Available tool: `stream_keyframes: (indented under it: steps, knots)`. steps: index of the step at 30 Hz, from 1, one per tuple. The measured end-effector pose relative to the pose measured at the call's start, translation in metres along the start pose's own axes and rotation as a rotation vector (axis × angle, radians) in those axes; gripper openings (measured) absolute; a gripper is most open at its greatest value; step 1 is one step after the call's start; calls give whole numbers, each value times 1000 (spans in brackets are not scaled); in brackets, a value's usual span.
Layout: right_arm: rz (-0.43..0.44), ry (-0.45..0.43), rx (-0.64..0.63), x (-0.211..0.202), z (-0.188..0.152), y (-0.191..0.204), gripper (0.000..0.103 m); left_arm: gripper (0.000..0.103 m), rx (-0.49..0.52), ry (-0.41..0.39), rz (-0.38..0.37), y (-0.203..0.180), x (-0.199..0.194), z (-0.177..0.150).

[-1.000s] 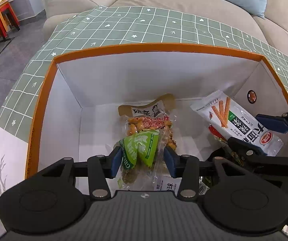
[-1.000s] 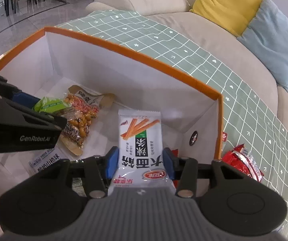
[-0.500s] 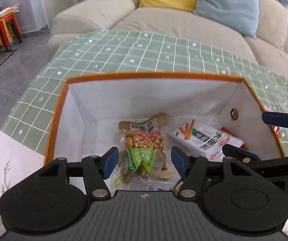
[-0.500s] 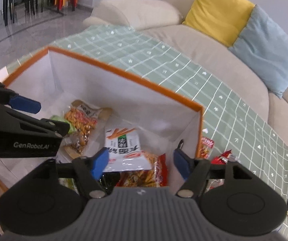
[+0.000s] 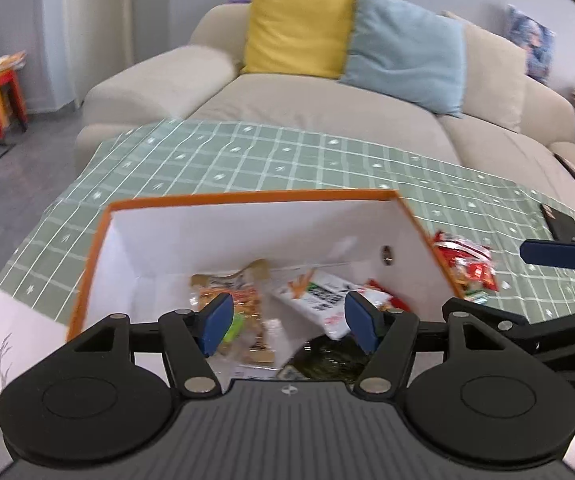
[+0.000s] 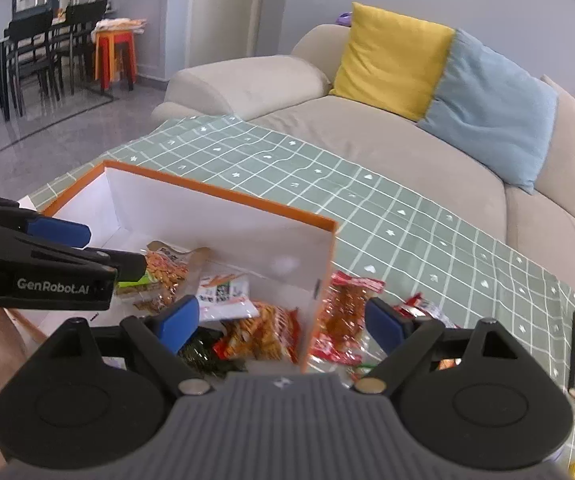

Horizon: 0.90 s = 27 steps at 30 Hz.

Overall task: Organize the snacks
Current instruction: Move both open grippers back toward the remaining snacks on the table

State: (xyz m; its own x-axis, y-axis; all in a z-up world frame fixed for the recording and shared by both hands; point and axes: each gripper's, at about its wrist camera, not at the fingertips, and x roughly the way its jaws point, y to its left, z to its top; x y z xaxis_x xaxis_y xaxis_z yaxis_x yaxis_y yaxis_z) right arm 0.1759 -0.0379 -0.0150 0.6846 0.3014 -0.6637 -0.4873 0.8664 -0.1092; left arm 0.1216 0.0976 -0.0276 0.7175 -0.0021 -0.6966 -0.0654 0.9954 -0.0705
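- Left hand-held gripper (image 5: 289, 322), marked "GenRobot.AI": jaws just opened, empty, above box (image 5: 247, 236).
- Right hand-held gripper (image 6: 281, 322): jaws just opened, empty.
- Snack packet (image 6: 223, 294) print unreadable.

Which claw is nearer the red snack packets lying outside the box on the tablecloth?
Right. The right claw hangs open over the red packets, straddling the box wall; the left claw is open above the box interior.

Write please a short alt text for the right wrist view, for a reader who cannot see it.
The open right gripper hovers empty above the corner of an orange-rimmed white box holding snack packets, with more red packets outside it on the green checked tablecloth. The left gripper reaches in from the left; a beige sofa stands behind.
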Motion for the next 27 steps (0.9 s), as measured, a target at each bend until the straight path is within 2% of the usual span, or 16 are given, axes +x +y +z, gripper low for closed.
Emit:
stream_keyframes:
  steps: [8,13,22,27]
  knots:
    - [-17,-16,72,-27,-32,-43,88,75,70,-24,-86,-43,-5,-7]
    - [-65,-4,121,-34,-50,-74,88,75,139,-33,-133,-70,-6,-6]
    - [-112,66,184,-19,-80,-123,88,75,270,-24,-213,-115,2,3]
    - [-106,105,202,-5,-91,-142,88,75,361,-11,-238,-139,14,7]
